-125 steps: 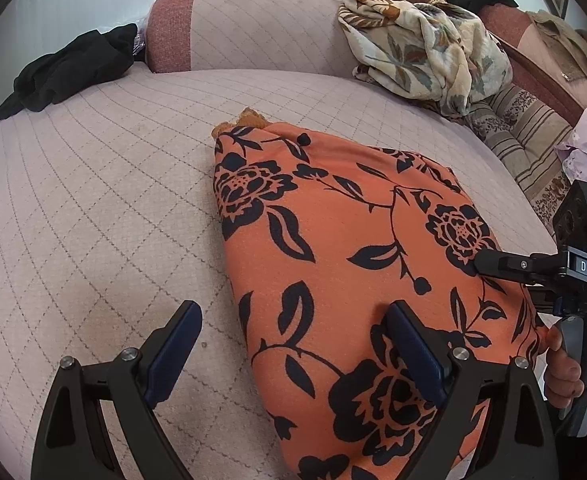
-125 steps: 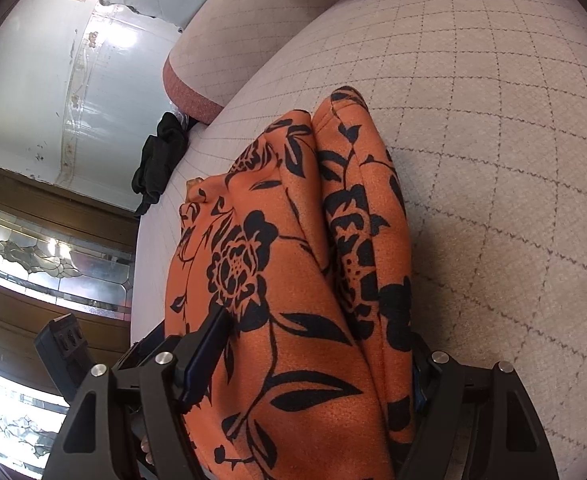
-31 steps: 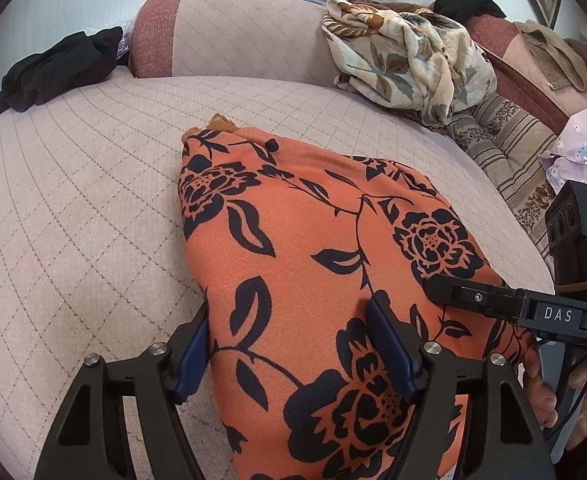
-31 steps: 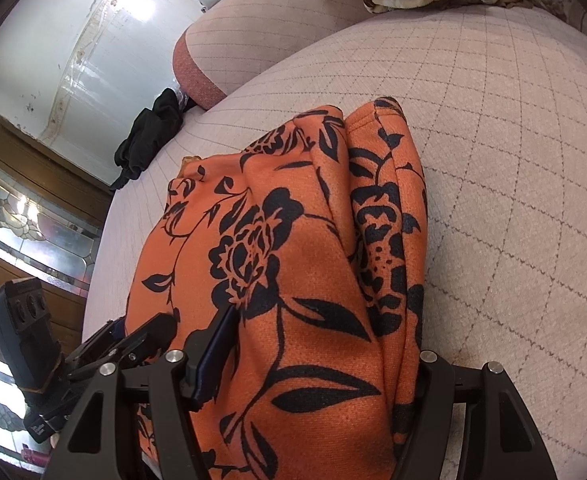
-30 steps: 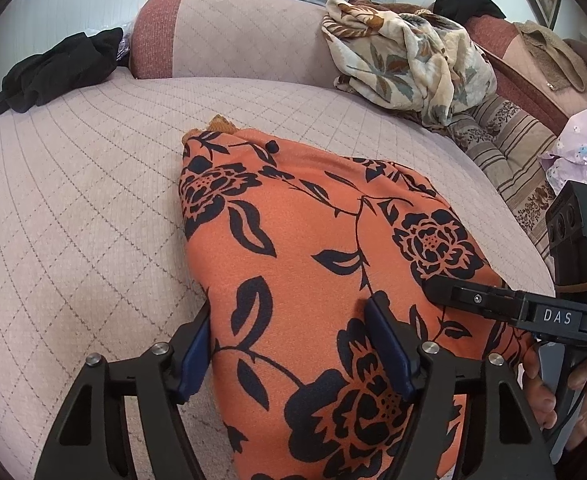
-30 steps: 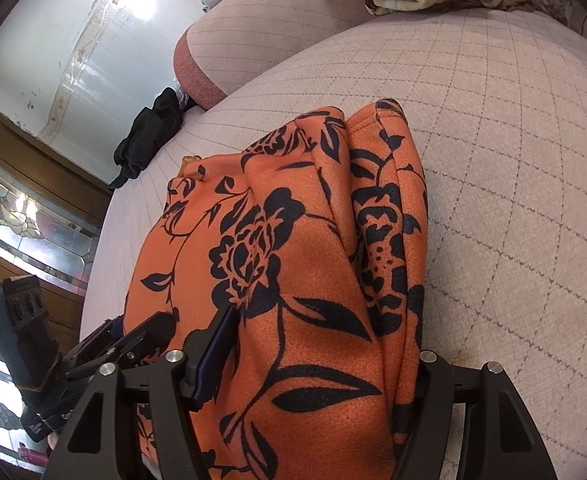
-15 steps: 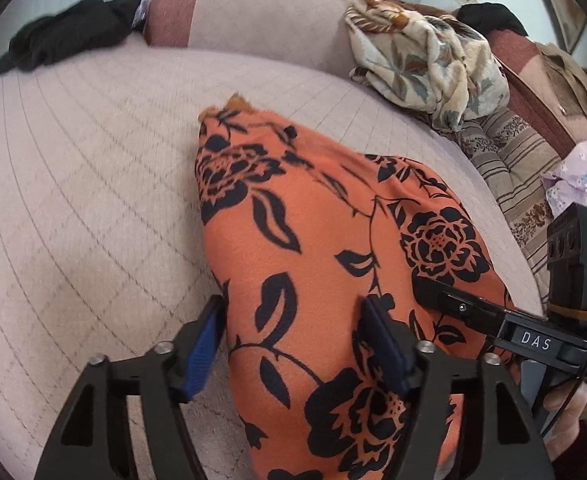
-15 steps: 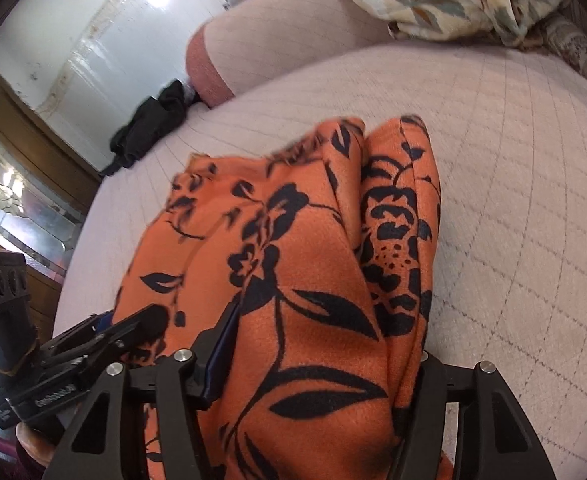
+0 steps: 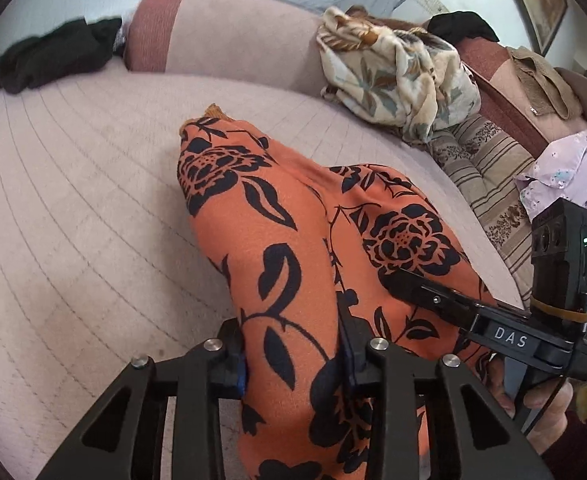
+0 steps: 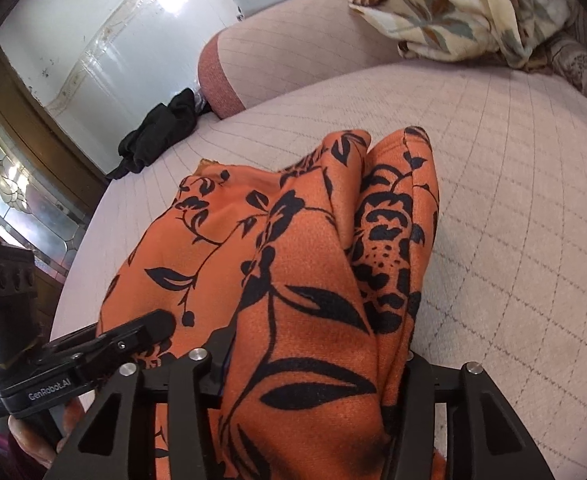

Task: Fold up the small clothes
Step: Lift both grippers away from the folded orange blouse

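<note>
Pink quilted sofa seat (image 9: pixel 77 208), laundry piled along the back. Orange floral garment (image 9: pixel 277 240) lies mid-seat, near edge now raised. Left gripper (image 9: pixel 291 354) went from wide open to clamped on the near-left edge; right gripper (image 10: pixel 313 364) is pinched on the near-right edge, as before. Both corners held, so the fold-over toward the far end looks ready. Cream floral cloth (image 9: pixel 397 76) and black garment (image 9: pixel 53 56) sit well apart.

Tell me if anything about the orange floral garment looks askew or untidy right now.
The orange floral garment is bunched, not flat: both the left hand-held gripper and right hand-held gripper pinch its near end, raising ridges with a deep crease between them. A frayed-looking corner pokes out at its far end.
</note>
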A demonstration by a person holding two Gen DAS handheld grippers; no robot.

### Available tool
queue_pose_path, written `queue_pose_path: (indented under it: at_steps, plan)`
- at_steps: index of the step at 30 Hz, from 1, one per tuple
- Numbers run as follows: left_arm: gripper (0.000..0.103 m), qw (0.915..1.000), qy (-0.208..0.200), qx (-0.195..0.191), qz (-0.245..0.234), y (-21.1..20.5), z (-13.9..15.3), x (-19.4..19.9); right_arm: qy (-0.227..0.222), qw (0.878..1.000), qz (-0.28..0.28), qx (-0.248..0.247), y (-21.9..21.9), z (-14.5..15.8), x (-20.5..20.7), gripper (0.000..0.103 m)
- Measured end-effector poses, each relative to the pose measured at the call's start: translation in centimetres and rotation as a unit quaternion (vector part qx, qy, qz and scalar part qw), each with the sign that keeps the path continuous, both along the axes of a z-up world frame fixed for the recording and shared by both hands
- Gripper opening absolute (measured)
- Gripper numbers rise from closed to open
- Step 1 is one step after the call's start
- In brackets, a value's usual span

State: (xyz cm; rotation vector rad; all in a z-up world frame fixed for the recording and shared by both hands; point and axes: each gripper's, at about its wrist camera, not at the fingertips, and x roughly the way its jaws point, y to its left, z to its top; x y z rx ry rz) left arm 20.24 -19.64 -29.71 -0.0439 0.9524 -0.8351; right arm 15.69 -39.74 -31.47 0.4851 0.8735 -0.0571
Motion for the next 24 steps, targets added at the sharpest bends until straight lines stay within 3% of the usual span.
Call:
queue_pose_path:
  at_steps: [7,10,15,17,18,19,20,21,24]
  plan:
    - [0.035,0.996,-0.079,-0.012,0.04,4.3,3.6,-0.2,-0.091,0.996,0.011,-0.009,2.5,3.1,-0.5,0.047]
    - [0.035,0.9944,-0.081,0.003,0.068,6.1,3.2,0.6,-0.106,0.994,0.024,0.007,4.2,3.5,0.6,0.048]
    - [0.038,0.9948,-0.012,0.025,0.098,8.8,0.3,2.7,-0.074,0.995,0.048,0.035,7.0,2.1,2.7,0.048]
    - [0.046,0.9918,0.031,0.076,0.097,8.4,-2.0,3.5,-0.042,0.997,0.054,0.038,7.8,1.1,3.4,0.048]
    - [0.06,0.9874,0.057,0.104,0.104,8.4,-3.4,4.0,-0.007,0.997,0.057,0.043,8.0,0.0,4.0,0.052]
    - [0.065,0.9861,0.068,0.1,0.114,8.8,-3.9,4.3,0.042,0.996,0.06,0.052,8.1,-1.6,4.6,0.058]
    - [0.067,0.9863,0.075,0.087,0.118,9.2,-3.8,4.6,0.064,0.994,0.05,0.067,7.7,-2.5,4.7,0.065]
    - [0.067,0.9864,0.078,0.08,0.121,9.5,-3.4,4.8,0.058,0.994,0.04,0.088,7.1,-2.6,4.5,0.066]
    - [0.068,0.9826,0.029,0.083,0.164,10.6,-1.8,4.9,0.035,0.996,0.017,0.079,5.6,-0.8,3.6,0.066]
